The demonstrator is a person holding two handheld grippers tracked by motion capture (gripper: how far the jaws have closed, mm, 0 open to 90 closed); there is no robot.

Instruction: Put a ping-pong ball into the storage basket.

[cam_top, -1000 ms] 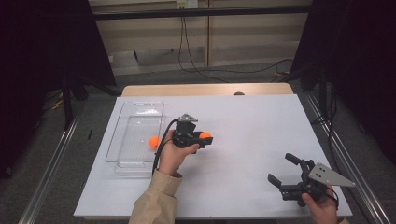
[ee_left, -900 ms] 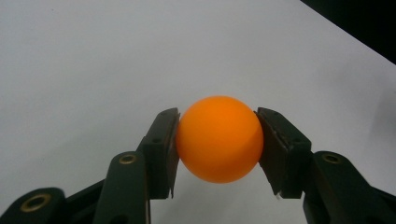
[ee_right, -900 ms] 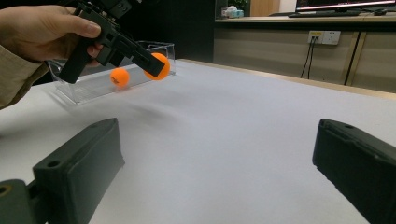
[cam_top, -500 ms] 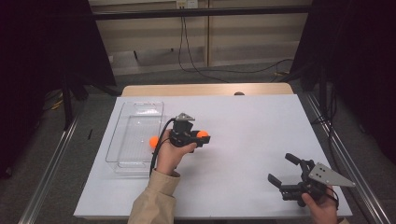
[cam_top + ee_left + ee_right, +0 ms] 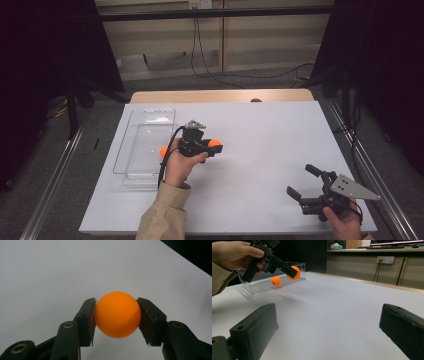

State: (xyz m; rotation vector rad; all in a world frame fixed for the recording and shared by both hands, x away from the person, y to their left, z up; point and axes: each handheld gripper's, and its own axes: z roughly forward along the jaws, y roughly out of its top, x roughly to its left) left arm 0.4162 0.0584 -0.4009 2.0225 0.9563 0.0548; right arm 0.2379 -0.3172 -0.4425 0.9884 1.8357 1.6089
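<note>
An orange ball (image 5: pixel 117 314) sits clamped between both pads of my left gripper (image 5: pixel 116 317), held in the air above the white table. In the high view that gripper (image 5: pixel 214 146) is just right of the clear tray (image 5: pixel 131 142), the ball (image 5: pixel 214 143) at its tip. From the right gripper view the held ball (image 5: pixel 294 273) hangs in front of the tray (image 5: pixel 302 266). A second orange ball (image 5: pixel 163 150) lies inside the tray; the right gripper view shows that ball (image 5: pixel 276 281) too. My right gripper (image 5: pixel 301 183) rests open near the table's front right corner, nothing between its jaws.
The white table (image 5: pixel 265 135) stretches wide between the two grippers. A wooden strip (image 5: pixel 220 95) runs along its far edge. Cables (image 5: pixel 210 55) hang over the floor behind. Metal rails (image 5: pixel 55 170) flank both sides.
My left gripper has drifted slightly left toward the tray with the ball in it. The right gripper has stayed put.
</note>
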